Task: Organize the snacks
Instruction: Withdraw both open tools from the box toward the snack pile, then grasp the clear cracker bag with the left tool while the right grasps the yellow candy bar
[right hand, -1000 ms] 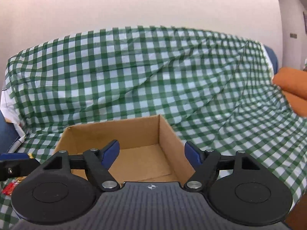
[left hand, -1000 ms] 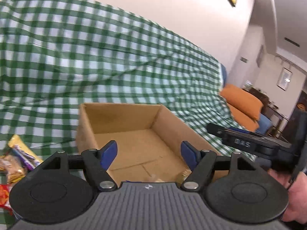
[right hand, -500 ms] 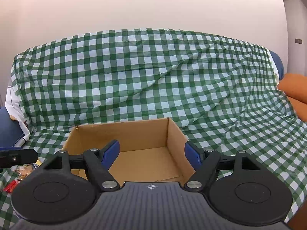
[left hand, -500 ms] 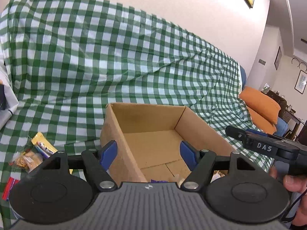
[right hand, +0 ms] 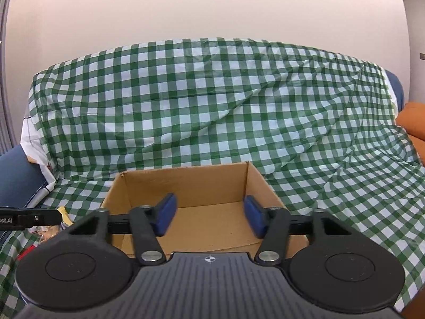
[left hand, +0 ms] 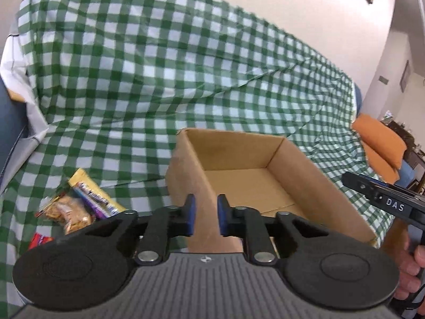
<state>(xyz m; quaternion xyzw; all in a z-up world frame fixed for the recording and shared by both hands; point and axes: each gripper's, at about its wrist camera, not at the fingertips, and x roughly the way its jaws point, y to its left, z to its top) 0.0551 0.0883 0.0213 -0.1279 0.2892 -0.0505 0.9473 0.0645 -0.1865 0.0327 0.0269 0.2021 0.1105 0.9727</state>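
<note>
A brown cardboard box (left hand: 247,175) sits on a sofa covered with a green and white checked cloth (left hand: 159,79). The box is open at the top. The part of its floor that shows is bare.

The snacks lie in a small pile on the cloth, just to the left of the box. There is a yellow and purple snack bar (left hand: 93,199). Right beside it lies a clear bag of golden snacks (left hand: 67,214). A red packet (left hand: 39,239) peeks out below them, partly hidden behind the tool.

The left hand-held gripper (left hand: 205,216) hangs in front of the left wall of the box. Its two blue pads (left hand: 190,216) are close together with a thin gap, and the jaws are closing. Nothing is between them.

The right hand-held gripper (right hand: 209,219) points at the inside of the box from the near side. Its blue pads (right hand: 167,216) stand about half way apart, and its jaws are closing too. Nothing is between them; only the floor of the box shows in the gap.

In the left camera, the right tool shows at the right edge, and a person's hand (left hand: 410,273) holds it. An orange cushion (left hand: 379,143) lies on the far right end of the sofa. A plain pale wall (right hand: 212,8) is behind the sofa.
</note>
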